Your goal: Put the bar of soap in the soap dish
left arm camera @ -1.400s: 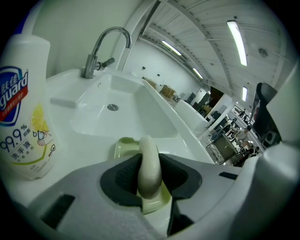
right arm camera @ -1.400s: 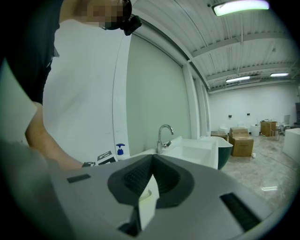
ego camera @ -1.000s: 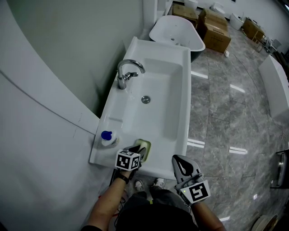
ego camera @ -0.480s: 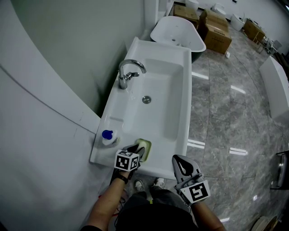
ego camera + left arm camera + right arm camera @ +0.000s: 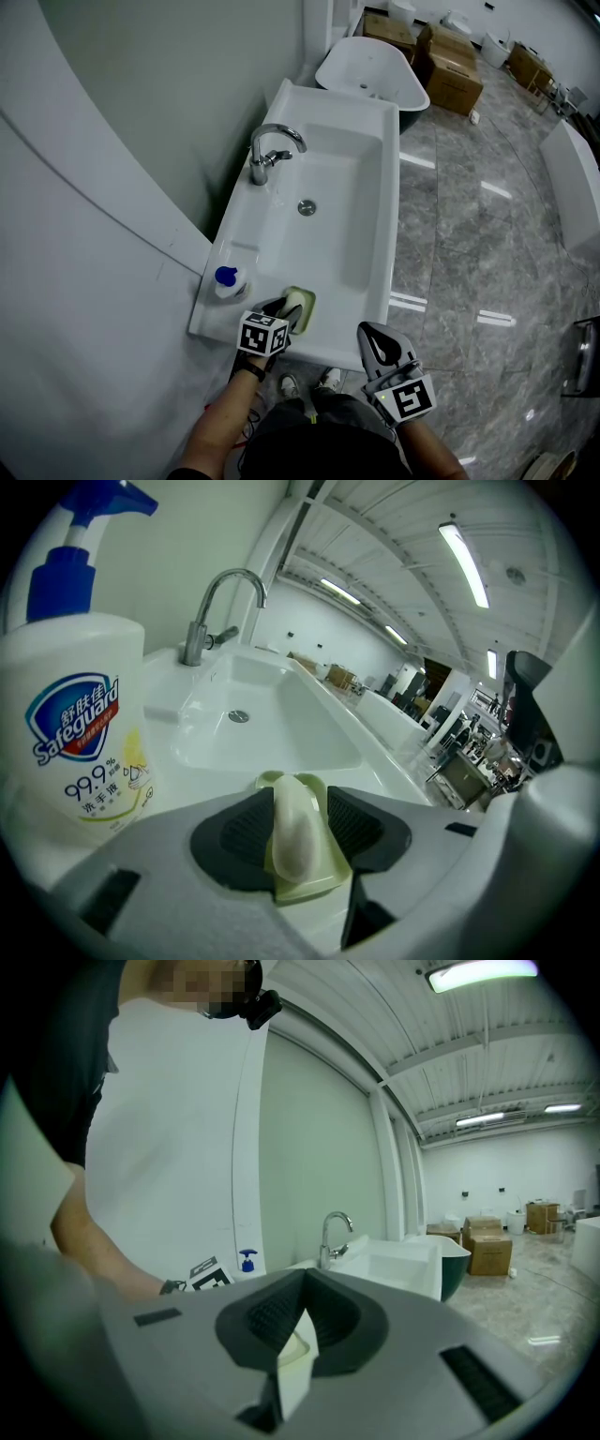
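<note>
A pale bar of soap stands on edge in the light green soap dish on the sink's near rim. My left gripper straddles it; its jaws have just been opening, and the dark pads now stand apart on either side of the bar. In the head view the left gripper sits at the soap dish. My right gripper hangs off the sink's front edge, above the floor, with its jaws together and nothing held.
A white hand-wash bottle with a blue pump stands just left of the dish. The long white sink has a chrome faucet and a drain. Beyond it are a bathtub and cardboard boxes. Grey wall on the left.
Both grippers stay where they were; the head view has only drifted slightly. The soap remains in the dish at the left gripper's tips.
</note>
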`<control>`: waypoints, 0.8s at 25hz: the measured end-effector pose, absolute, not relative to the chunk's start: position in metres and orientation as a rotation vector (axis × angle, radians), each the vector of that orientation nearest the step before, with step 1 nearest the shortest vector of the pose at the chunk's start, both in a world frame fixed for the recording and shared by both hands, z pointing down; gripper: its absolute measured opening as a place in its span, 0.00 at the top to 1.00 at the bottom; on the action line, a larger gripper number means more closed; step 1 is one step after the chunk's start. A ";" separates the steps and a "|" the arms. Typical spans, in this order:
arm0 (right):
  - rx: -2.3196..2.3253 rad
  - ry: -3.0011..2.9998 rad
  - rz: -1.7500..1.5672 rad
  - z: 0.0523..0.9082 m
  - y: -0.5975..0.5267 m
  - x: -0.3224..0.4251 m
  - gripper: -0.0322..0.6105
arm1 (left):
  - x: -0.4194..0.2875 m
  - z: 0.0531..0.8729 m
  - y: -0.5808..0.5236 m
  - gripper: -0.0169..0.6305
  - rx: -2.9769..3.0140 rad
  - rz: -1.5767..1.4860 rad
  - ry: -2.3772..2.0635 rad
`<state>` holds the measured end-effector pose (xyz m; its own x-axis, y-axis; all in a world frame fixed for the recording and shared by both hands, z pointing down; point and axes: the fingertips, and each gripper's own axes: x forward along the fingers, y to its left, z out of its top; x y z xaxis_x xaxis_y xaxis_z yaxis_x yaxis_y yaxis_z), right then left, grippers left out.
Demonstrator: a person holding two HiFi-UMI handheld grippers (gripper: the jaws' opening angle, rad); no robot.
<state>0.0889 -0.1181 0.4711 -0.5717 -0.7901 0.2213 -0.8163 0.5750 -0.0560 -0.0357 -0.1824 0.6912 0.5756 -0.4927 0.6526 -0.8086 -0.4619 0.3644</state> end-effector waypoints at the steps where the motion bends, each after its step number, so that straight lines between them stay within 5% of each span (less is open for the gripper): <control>1: 1.355 -2.633 0.227 0.471 -0.117 0.089 0.93 | -0.035 0.691 -0.181 0.68 2.145 0.618 -1.026; 20: 1.378 -2.629 0.211 0.467 -0.093 0.096 0.93 | -0.032 0.683 -0.169 0.66 2.231 0.684 -1.048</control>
